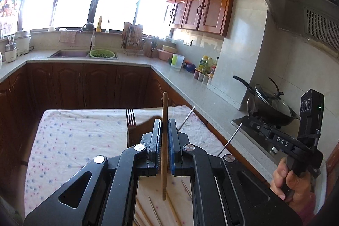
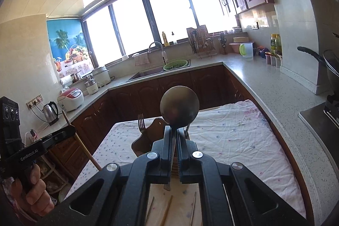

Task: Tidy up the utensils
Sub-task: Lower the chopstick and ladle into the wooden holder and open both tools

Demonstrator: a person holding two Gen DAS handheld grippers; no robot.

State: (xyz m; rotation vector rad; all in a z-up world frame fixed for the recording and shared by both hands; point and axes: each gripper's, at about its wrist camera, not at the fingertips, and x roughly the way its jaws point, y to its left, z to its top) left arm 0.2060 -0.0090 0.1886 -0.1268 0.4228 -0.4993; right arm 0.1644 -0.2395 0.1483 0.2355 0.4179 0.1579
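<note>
My left gripper (image 1: 164,122) is shut on a wooden chopstick (image 1: 164,141) and holds it upright above the table. My right gripper (image 2: 174,129) is shut on the handle of a metal spoon (image 2: 179,104), bowl up. A brown utensil holder (image 2: 148,137) stands on the cloth-covered table (image 2: 233,141), with a fork (image 2: 141,121) standing in it, tines up. The fork (image 1: 131,118) and holder (image 1: 135,132) also show in the left wrist view. Several loose chopsticks (image 1: 173,211) lie on the cloth below the grippers. The right gripper (image 1: 250,122) shows at the right, a thin metal handle (image 1: 229,140) below it.
An L-shaped counter (image 1: 190,86) runs along the right with bottles (image 1: 206,65), a jug (image 1: 177,61) and a wok on the stove (image 1: 273,103). A sink (image 1: 70,53) with a green colander (image 1: 102,54) is at the back. Appliances (image 2: 71,99) stand at the left.
</note>
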